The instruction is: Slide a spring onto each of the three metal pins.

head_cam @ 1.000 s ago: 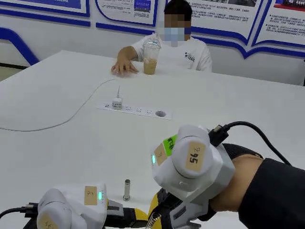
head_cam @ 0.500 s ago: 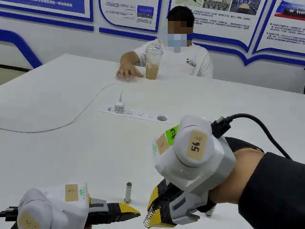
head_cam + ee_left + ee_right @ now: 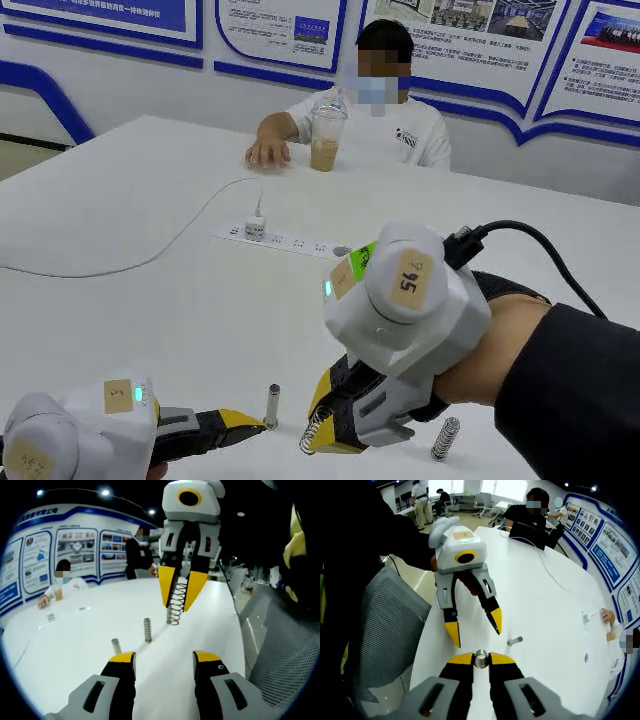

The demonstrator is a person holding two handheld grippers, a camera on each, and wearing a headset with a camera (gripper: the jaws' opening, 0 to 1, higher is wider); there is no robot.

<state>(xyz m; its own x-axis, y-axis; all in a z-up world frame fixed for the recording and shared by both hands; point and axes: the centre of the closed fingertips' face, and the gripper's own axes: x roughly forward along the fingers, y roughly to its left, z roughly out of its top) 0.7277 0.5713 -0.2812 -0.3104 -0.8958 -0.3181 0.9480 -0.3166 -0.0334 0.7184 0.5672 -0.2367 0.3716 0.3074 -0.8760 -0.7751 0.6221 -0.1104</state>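
White table (image 3: 150,300) carries a power strip (image 3: 285,241) mid-surface and a cup (image 3: 325,140) by the far edge. My right gripper (image 3: 318,440) is clamped on a spring (image 3: 312,432). My left gripper (image 3: 245,425) has its jaws apart. Between them, toward the near edge, stands a pin (image 3: 271,405). A second spring (image 3: 445,438) sits further right.

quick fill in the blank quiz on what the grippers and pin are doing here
1. The right gripper is shut on a ___.
2. The left gripper has its fingers ___.
3. The bare pin between the two grippers stands ___ on the table.
Missing words: spring; open; upright.
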